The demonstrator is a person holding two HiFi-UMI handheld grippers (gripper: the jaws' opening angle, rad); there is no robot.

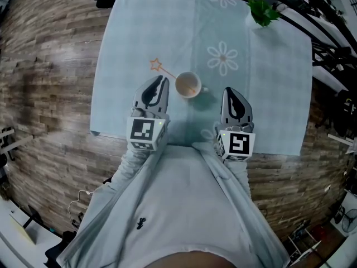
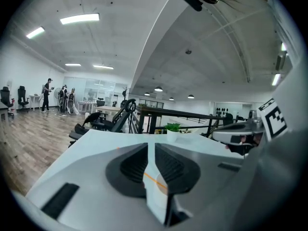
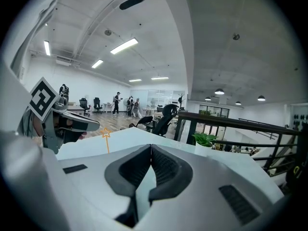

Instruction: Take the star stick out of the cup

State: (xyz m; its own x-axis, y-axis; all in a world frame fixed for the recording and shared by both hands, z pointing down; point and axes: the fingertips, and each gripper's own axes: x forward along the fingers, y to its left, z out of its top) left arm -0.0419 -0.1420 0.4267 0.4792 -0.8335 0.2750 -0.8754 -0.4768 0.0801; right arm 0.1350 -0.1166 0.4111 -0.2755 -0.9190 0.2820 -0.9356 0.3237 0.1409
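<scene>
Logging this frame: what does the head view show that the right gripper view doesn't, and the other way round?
Only the head view: the cup that holds the star stick, and the flower prints on the tablecloth. Only the right gripper view: ceiling lights, office chairs and people far across the room. Both: the star stick's top, the potted plant, the left gripper with its marker cube, and the tablecloth.

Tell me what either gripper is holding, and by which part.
Nothing is held. The left gripper and right gripper both have jaws shut and empty; the star stick leans in the cup, untouched.
</scene>
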